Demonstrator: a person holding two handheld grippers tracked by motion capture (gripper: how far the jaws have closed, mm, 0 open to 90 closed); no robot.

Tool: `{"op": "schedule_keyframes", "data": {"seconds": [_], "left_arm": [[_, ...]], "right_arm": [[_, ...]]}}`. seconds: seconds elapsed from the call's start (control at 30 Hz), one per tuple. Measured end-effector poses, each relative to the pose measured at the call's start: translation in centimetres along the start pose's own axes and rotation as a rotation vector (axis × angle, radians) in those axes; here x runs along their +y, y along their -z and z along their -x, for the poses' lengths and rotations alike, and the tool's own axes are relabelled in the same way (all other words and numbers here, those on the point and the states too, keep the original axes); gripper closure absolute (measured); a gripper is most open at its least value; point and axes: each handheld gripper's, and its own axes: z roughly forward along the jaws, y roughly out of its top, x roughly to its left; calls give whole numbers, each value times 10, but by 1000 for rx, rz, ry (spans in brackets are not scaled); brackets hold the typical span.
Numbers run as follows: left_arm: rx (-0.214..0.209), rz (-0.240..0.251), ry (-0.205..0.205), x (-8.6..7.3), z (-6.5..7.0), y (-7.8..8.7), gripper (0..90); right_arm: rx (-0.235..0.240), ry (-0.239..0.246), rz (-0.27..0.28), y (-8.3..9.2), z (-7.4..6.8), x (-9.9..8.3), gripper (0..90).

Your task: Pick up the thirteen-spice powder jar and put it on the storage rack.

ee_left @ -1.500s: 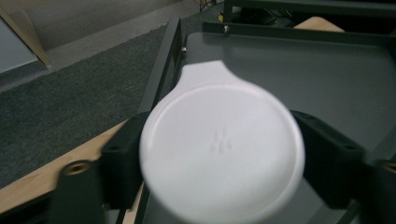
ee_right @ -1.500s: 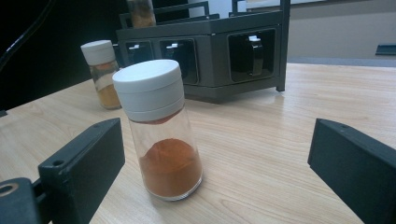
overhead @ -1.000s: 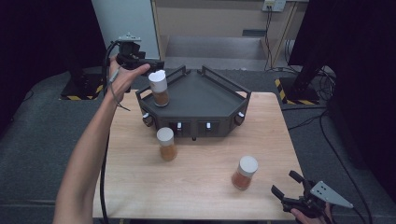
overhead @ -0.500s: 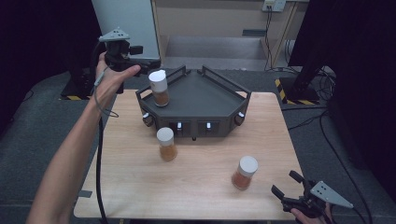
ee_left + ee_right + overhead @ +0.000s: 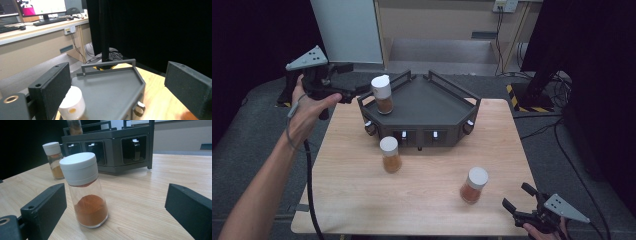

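Jars of orange spice are the business here, three of them, and the landmark is the dark rack (image 5: 427, 112) at the far middle of the desk (image 5: 337, 200). One jar (image 5: 382, 94) stands upright on the rack's top deck at its left corner. A second jar (image 5: 390, 154) stands on the desk just in front of the rack, towards its left. The third jar (image 5: 474, 185) stands well in front of the rack, towards its right.

The left tongs (image 5: 343, 90) hang in the air just left of the rack, jaws wide apart and empty; in the left gripper view the white cap of the racked jar (image 5: 71, 103) sits low beside one jaw, not between them. I judge the racked jar to be set down and released, so that step looks finished.

The right tongs (image 5: 518, 200) lie low, in front of and to the right of the rack, near the third jar. In the right gripper view its jaws gape either side of that jar (image 5: 85, 190), touching nothing.

The next move is probably a grasp on one of the two desk jars. The right tongs need only advance until the glass body sits between the pads, then close squarely below the cap and keep the jar upright.
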Motion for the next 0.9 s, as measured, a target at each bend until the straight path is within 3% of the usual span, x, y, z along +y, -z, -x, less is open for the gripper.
{"op": "schedule_keyframes", "data": {"seconds": [0.37,0.5,0.57,0.63,0.7,0.77,0.83,0.9], "left_arm": [[-24,38,1,-40,27,41,59],[-8,46,-3,-56,39,54,58],[19,33,-26,-60,47,59,58],[22,35,-15,-69,51,63,58],[63,23,-43,-75,62,68,61],[52,40,-18,-84,64,73,62],[95,24,-57,-90,76,78,66],[117,16,-62,-97,83,81,65]], "right_arm": [[-3,2,-2,0,-1,0,41],[-5,1,-2,0,0,0,41],[-4,2,-3,0,-1,0,42],[-4,2,-3,0,-1,0,42],[-4,2,-3,0,0,0,42],[-5,1,-5,0,0,0,42],[-5,2,-4,0,-1,0,42],[-6,3,-5,0,-1,1,42]]}}
